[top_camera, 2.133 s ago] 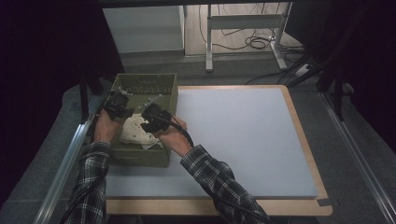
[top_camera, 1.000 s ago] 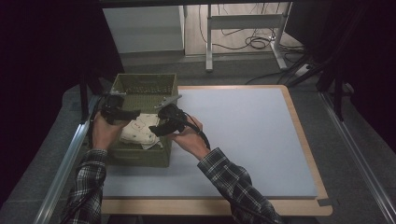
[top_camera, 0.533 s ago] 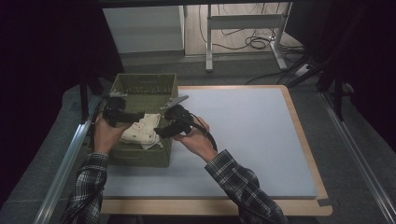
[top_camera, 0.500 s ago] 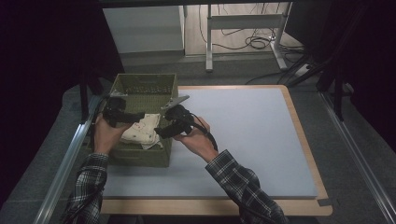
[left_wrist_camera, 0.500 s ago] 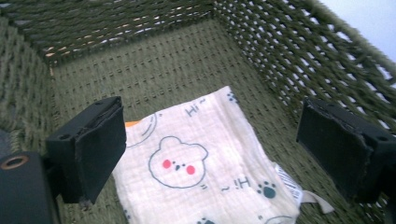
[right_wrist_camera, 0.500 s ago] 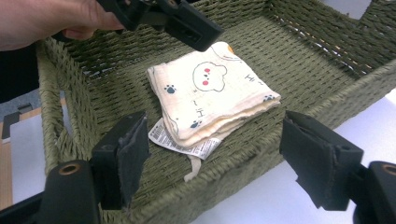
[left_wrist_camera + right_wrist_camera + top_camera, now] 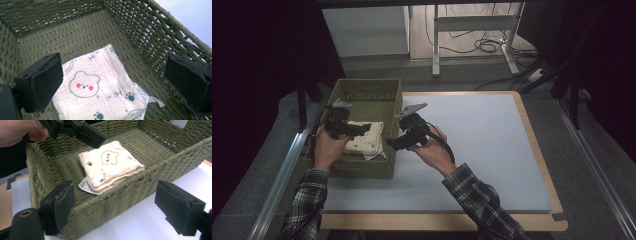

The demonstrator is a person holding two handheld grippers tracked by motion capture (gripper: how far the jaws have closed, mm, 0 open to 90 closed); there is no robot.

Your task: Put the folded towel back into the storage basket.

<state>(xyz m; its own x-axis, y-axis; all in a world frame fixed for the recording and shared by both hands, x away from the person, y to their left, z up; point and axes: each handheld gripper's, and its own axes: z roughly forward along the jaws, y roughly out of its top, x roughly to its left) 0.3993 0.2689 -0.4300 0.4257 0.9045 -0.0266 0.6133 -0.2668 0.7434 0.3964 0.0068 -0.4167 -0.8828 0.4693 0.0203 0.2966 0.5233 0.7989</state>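
Observation:
A folded cream cloth (image 7: 364, 140) with a bear print (image 7: 100, 87) lies flat on the floor of a green woven basket (image 7: 362, 167), free of both grippers. My left gripper (image 7: 364, 128) hangs over the cloth inside the basket (image 7: 140, 32). Its jaws have just been opening and now stand open (image 7: 115, 62) with nothing gripped. My right gripper (image 7: 391, 143) sits just outside the basket's right wall (image 7: 125, 195), above the mat. Its jaws have also just been opening and stand open (image 7: 118, 195) and empty. The cloth (image 7: 112, 167) shows a white label at one corner.
The basket stands at the left end of a white mat (image 7: 492, 145) on a wooden board (image 7: 537, 145). The mat stretches to the right of the basket. A metal rail (image 7: 282, 175) runs along the table's left side. In the right gripper view the left gripper (image 7: 85, 133) hovers over the basket's far side.
Both grippers have let go of the cloth, which now lies in the basket. The right gripper has drawn back to the right, out over the basket wall. Both pairs of jaws opened wider.

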